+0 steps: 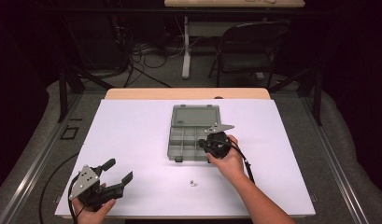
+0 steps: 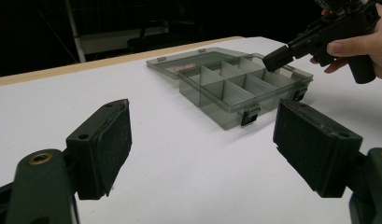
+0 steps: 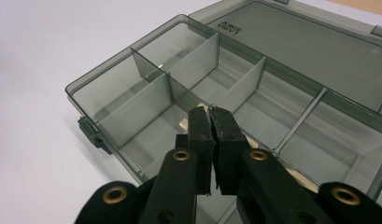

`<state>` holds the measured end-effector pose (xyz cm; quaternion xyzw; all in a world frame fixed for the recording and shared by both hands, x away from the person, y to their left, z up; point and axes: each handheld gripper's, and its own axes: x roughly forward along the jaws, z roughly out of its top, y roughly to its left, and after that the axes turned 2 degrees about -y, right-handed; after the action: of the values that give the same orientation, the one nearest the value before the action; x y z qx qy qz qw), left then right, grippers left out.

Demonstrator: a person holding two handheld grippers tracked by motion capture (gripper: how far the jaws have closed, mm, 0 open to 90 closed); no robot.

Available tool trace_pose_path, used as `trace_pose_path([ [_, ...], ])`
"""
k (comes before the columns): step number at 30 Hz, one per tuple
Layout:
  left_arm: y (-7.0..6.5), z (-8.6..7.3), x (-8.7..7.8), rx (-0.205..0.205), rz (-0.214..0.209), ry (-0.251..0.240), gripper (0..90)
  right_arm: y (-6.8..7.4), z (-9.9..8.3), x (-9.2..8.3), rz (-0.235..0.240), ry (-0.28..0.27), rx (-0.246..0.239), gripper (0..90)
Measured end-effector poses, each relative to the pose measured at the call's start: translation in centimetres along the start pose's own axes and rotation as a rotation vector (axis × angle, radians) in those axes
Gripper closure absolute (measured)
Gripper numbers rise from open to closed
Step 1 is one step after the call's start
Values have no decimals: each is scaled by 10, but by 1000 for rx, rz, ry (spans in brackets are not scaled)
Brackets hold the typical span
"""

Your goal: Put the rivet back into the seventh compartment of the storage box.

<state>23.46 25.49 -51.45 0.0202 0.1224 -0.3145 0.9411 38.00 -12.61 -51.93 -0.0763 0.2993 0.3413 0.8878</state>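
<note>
A white surface (image 1: 132, 140) with a wooden far edge stands in a dark room; behind it are a folding chair (image 1: 251, 49), a table leg and loose cables (image 1: 146, 56) on the floor. At the surface's middle lies a smoky transparent compartment box (image 1: 194, 135), its lid (image 1: 196, 115) flat open on the far side and its divided cells looking empty. The right gripper (image 3: 210, 122) hovers over a near cell, fingers pressed together; whether something tiny sits between them I cannot tell. The left gripper (image 1: 119, 171) rests at the near left corner, fingers wide apart. A small pale object (image 1: 192, 183) lies near the front edge.
</note>
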Motion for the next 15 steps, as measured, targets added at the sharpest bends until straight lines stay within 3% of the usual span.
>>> trace_pose_path([
  [13,0,0,0,2,-1,5,193,0,-1,4,6,0,-4,869],
  [15,0,0,0,1,0,4,193,0,-1,4,8,7,-2,837],
])
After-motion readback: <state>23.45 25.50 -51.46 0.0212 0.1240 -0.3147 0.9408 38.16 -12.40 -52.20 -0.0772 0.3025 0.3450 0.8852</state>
